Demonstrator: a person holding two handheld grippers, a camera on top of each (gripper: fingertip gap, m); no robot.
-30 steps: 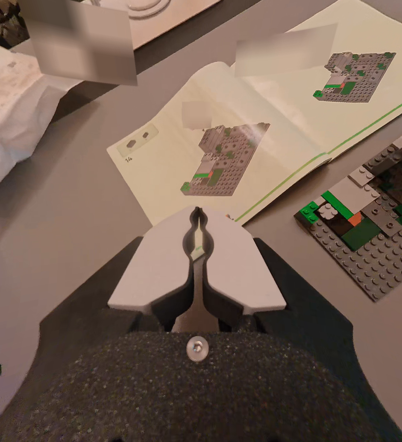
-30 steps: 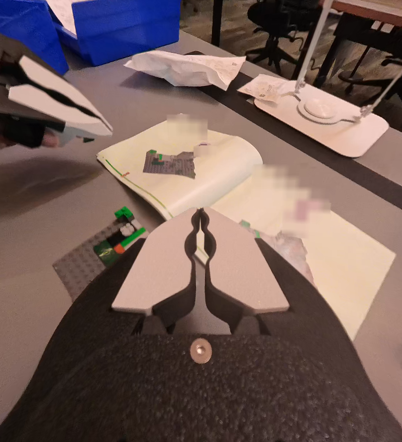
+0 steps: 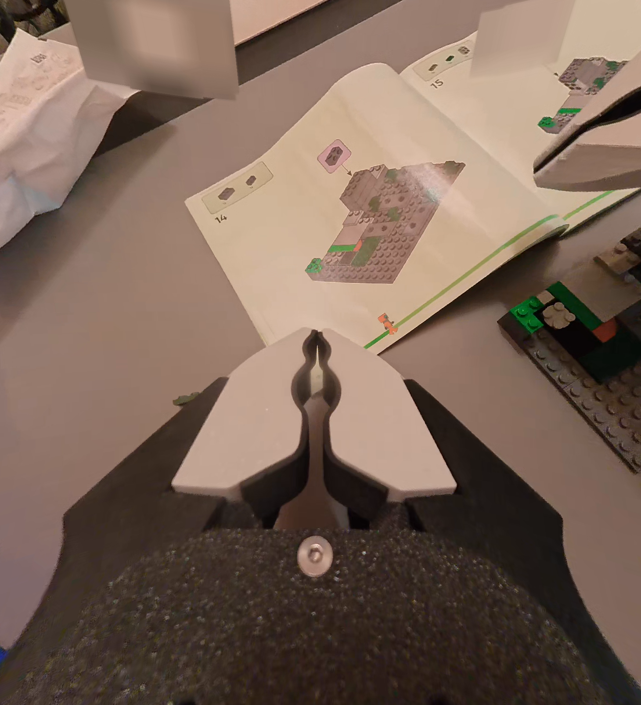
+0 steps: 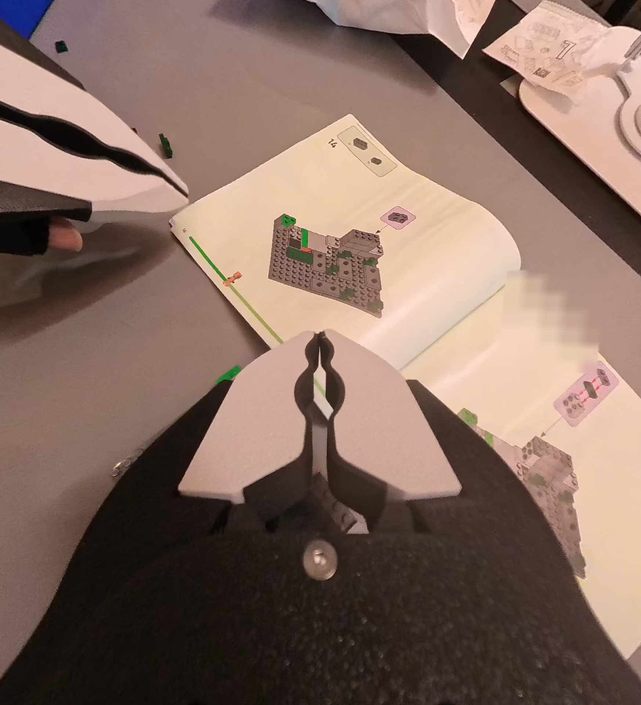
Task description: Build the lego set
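Your left gripper [image 3: 317, 335] and right gripper [image 4: 319, 335] are both clenched, empty. They hover over the open instruction booklet [image 3: 349, 183], beside the lego build [image 3: 593, 366]

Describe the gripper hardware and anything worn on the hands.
Both the left gripper and right gripper match: pale grey wedge fingers with wavy black inner edges, a black textured housing, one silver screw. No cables visible. A black fingerless glove covers the left hand.

Bare grey table [image 3: 101, 343] lies left of the open instruction booklet [image 3: 349, 213]; lego build [image 3: 597, 362] blocks right.
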